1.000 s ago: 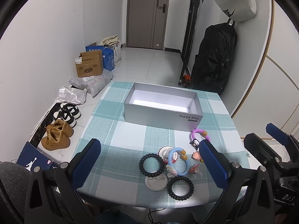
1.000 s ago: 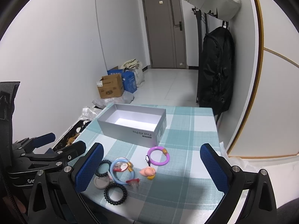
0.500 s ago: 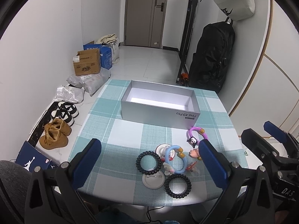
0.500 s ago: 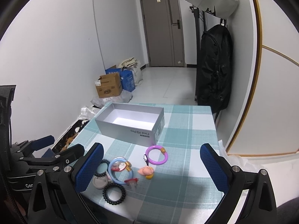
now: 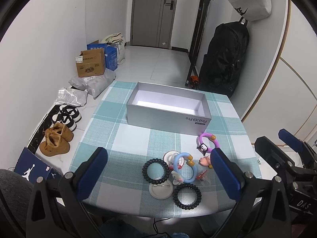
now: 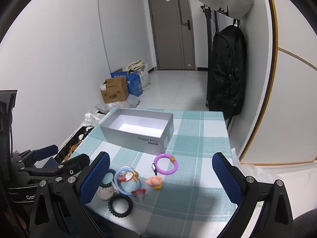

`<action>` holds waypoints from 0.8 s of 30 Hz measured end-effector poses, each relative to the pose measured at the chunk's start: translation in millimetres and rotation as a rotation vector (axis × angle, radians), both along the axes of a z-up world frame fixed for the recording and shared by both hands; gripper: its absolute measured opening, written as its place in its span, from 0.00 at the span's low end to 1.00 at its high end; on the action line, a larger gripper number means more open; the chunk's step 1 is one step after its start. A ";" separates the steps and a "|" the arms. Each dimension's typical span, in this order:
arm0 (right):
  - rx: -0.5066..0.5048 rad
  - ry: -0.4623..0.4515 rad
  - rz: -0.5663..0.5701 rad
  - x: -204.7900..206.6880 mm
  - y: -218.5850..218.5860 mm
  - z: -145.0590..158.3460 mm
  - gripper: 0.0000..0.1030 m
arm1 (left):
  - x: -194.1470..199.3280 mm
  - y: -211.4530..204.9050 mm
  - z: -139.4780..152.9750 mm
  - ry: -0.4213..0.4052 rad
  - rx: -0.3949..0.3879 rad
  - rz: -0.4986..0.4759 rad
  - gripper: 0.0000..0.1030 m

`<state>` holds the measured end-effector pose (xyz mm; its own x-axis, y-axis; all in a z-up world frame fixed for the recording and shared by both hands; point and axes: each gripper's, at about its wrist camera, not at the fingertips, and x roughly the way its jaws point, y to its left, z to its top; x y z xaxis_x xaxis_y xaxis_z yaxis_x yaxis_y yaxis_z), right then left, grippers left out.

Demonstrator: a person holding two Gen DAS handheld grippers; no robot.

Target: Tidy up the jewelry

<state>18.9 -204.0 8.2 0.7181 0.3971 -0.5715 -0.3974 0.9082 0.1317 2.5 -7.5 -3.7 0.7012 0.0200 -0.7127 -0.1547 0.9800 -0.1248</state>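
A pile of jewelry lies near the front of the checked table: two black spiral bands, a blue ring, a purple ring, a white badge and a pink figure. An open silver box stands behind them, empty. My left gripper is open above the pile, holding nothing. My right gripper is open and empty, over the purple ring and pink figure; the box lies beyond.
Left of the table on the floor are shoes, plastic bags and cardboard boxes. A black backpack hangs at the right wall. The table's front edge is just under both grippers.
Both grippers have drawn back and up a little from the table, so the box and jewelry look slightly farther away. Nothing on the table moved; both grippers stay open.
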 end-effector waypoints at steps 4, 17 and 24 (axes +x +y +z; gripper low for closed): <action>-0.002 0.002 -0.004 1.9 -0.4 0.1 1.00 | 1.1 1.3 -0.8 0.006 -0.010 -0.001 0.98; 0.002 0.019 0.022 6.0 3.9 -2.0 1.00 | 4.4 6.9 -6.1 0.031 -0.043 0.000 0.97; 0.029 0.105 0.067 16.0 7.6 -14.1 1.00 | 11.0 17.5 -17.2 0.089 -0.130 -0.030 0.97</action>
